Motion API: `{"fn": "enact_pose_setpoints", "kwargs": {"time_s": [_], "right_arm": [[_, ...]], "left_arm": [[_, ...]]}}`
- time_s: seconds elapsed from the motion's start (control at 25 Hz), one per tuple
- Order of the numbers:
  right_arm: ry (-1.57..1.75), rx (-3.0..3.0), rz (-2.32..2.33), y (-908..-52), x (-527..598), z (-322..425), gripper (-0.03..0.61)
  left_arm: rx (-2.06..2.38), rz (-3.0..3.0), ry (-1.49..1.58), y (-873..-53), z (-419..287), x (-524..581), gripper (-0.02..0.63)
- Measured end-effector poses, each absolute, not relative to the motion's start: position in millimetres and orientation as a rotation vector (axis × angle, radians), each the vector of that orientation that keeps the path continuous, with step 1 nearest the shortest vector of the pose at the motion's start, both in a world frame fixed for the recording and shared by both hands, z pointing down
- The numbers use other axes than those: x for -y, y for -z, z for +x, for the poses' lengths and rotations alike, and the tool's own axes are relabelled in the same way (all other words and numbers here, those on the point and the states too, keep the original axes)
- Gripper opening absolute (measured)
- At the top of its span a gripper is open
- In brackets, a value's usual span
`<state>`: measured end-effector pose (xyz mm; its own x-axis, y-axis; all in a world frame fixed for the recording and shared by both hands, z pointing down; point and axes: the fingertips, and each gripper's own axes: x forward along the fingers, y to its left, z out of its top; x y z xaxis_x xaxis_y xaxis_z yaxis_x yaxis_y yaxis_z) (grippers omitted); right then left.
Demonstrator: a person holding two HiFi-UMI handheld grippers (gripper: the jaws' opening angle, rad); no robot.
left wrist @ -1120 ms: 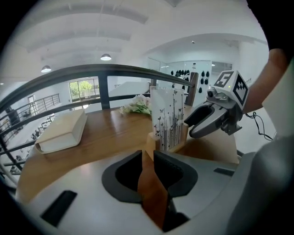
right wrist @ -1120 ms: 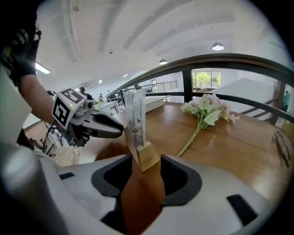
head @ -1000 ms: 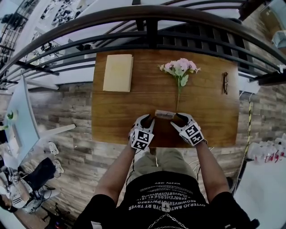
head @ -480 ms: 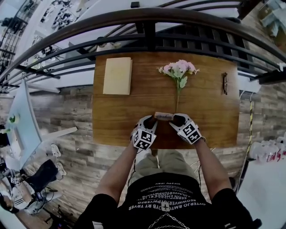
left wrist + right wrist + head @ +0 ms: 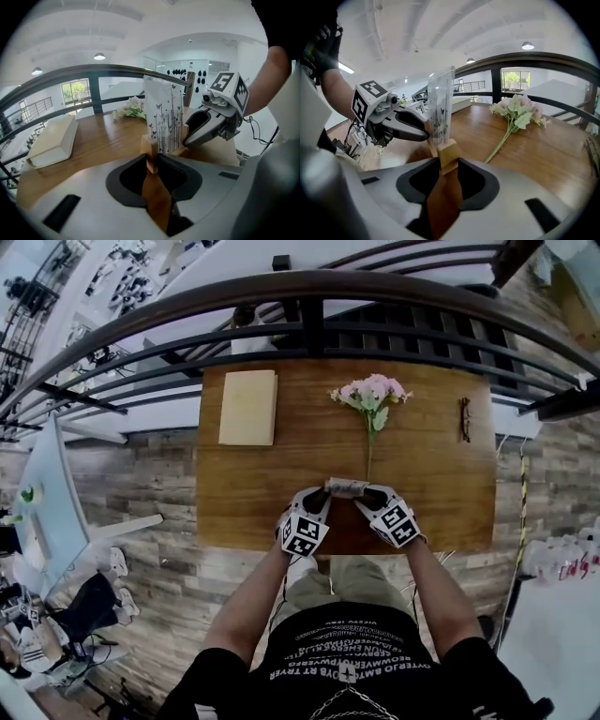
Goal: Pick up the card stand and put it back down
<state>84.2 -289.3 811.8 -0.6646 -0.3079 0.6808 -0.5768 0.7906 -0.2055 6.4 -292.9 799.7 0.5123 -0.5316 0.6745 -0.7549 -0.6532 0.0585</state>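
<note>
Both jaw pairs closed inward since a second ago: my left gripper [image 5: 321, 495] and right gripper [image 5: 371, 493] clamp opposite ends of the pale wooden-block card stand [image 5: 346, 487], clear upright sleeve, near-middle of the grained brown wooden table [image 5: 234, 502]; pink flower sprig [image 5: 371, 393] beyond.

Look: card stand [image 5: 347, 487] pairing a pale wooden base [image 5: 449, 152] with a clear card [image 5: 163, 115] showing dark stems and butterflies
Pose: card standing upright in the base
Place: appearing at 6 o'clock of the table [image 5: 244, 493], near its edge
</note>
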Motion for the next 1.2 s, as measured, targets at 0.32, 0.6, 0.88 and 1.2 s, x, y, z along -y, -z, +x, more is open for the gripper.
{"fn": "enact_pose_setpoints", "kwargs": {"time_s": [0.32,0.6,0.88,1.2], "right_arm": [[-0.578,2.364,0.706,-786.4,282.3,84.0,0.121],[-0.532,2.409,0.741,-751.9,276.7,72.6,0.12],[-0.479,2.438,0.761,-722.0,265.8,73.5,0.12],[-0.439,2.434,0.796,-684.7,251.4,72.4,0.118]], "left_arm": [[1.101,2.404,-0.833,-776.3,3.8,282.9,0.092],[1.153,2.413,-0.762,-745.1,-9.1,277.1,0.092],[1.193,2.449,-0.728,-713.3,-7.9,266.6,0.092],[1.199,2.483,-0.711,-674.8,-9.5,251.6,0.091]]}}
